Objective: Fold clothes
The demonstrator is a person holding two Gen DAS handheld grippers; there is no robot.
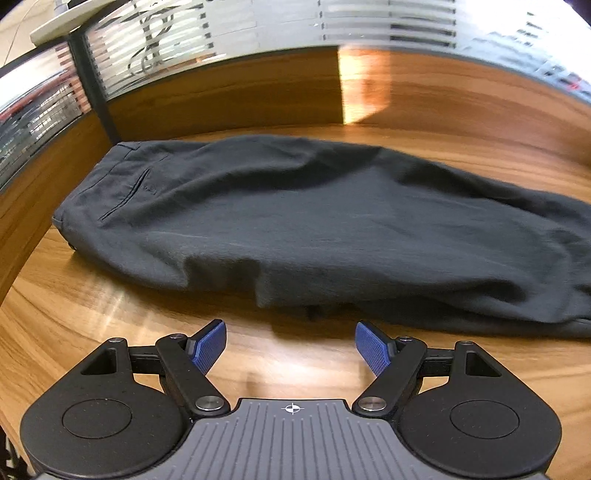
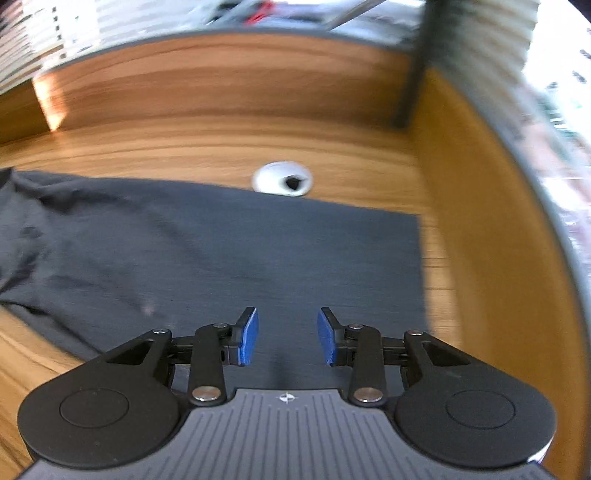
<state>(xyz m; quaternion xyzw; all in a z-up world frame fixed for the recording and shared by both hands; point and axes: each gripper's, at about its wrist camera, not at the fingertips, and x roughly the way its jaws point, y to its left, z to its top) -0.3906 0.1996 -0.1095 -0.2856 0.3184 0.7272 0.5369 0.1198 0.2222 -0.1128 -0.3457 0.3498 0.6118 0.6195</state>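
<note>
Dark grey trousers [image 1: 295,221] lie folded lengthwise on the wooden desk [image 1: 92,325], waistband and back pocket at the left in the left wrist view. My left gripper [image 1: 290,330] is open, its blue pads wide apart over bare wood just in front of the trousers' near edge, holding nothing. In the right wrist view the leg end of the trousers [image 2: 258,251] lies flat, its hem near the right. My right gripper [image 2: 287,319] hovers above this cloth with its jaws partly apart and nothing pinched between the blue pads.
A white cable grommet [image 2: 282,178] sits in the desk just beyond the trousers. Wooden partition walls [image 1: 229,96] topped with striped frosted glass [image 1: 258,29] close off the back and sides. A dark post [image 2: 412,74] stands at the right corner.
</note>
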